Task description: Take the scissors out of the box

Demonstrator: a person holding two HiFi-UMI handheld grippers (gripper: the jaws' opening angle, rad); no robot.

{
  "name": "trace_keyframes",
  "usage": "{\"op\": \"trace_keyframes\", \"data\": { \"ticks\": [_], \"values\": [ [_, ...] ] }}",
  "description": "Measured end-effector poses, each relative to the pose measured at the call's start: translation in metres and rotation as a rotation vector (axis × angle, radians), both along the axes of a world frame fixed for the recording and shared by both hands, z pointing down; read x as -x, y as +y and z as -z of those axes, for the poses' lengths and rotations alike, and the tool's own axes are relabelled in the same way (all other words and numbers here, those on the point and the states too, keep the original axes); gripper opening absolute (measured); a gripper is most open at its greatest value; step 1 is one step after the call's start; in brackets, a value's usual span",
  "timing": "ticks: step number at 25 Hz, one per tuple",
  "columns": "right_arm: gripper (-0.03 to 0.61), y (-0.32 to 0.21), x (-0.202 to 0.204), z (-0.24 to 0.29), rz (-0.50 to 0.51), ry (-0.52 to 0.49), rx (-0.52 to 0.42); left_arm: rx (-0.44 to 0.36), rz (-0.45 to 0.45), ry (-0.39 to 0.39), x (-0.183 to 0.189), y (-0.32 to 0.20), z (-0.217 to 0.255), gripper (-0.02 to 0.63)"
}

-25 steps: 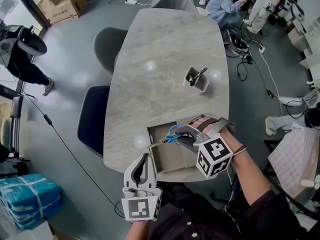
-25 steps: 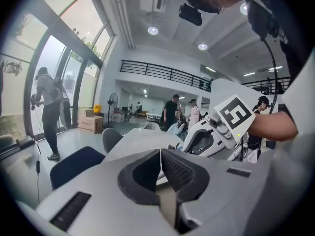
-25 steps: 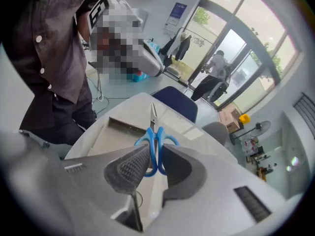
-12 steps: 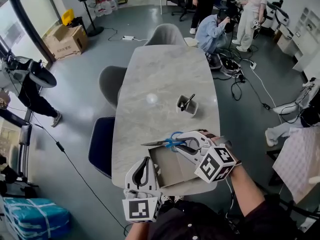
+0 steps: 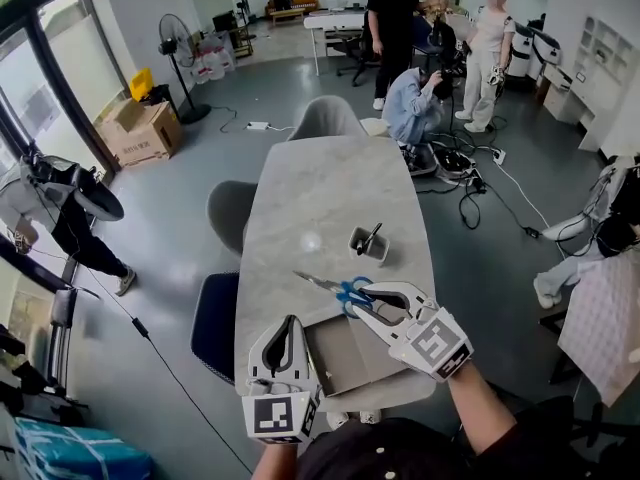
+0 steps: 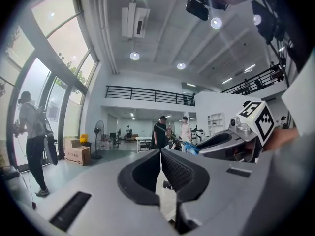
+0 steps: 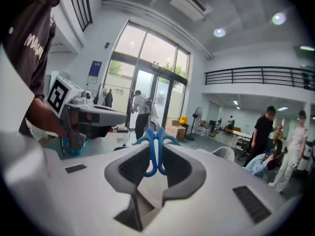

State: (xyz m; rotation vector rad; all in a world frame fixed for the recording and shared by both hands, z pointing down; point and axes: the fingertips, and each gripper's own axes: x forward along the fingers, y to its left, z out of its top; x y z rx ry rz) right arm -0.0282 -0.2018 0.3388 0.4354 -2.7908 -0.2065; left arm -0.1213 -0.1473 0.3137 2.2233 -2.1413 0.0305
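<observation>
The scissors have blue handles and steel blades that point left over the grey table. My right gripper is shut on the handles and holds them up, above the open cardboard box at the table's near edge. In the right gripper view the blue handle loops stand between the ribbed pads. My left gripper hovers left of the box, shut with nothing in it; in its own view the jaws meet, and the right gripper shows to the right.
A small square holder with a dark pen stands mid-table. Chairs line the table's left side and another its far end. Several people stand and crouch beyond the far end. Cables lie on the floor at right.
Both grippers have risen. The right one has rolled and lifted the scissors out of the box to well above the table. The head view has tilted up to show more of the room.
</observation>
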Motion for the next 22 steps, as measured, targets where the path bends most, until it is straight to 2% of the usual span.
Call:
{"op": "trace_keyframes", "data": {
  "ticks": [4,10,14,22],
  "values": [
    [0.078,-0.001,-0.012,0.021,-0.1,-0.13,0.031,-0.035,-0.01,-0.007,-0.002,0.0,0.016,0.017],
    [0.078,0.002,-0.024,0.041,-0.198,-0.262,0.017,-0.083,-0.013,-0.012,-0.007,-0.001,0.033,0.017],
    [0.078,0.002,-0.032,0.046,-0.265,-0.325,0.025,-0.101,-0.017,-0.011,-0.012,0.001,0.038,0.017],
    [0.078,0.008,-0.032,0.061,-0.357,-0.392,-0.055,-0.109,0.001,-0.018,-0.005,0.007,0.041,0.017]
  ]
}}
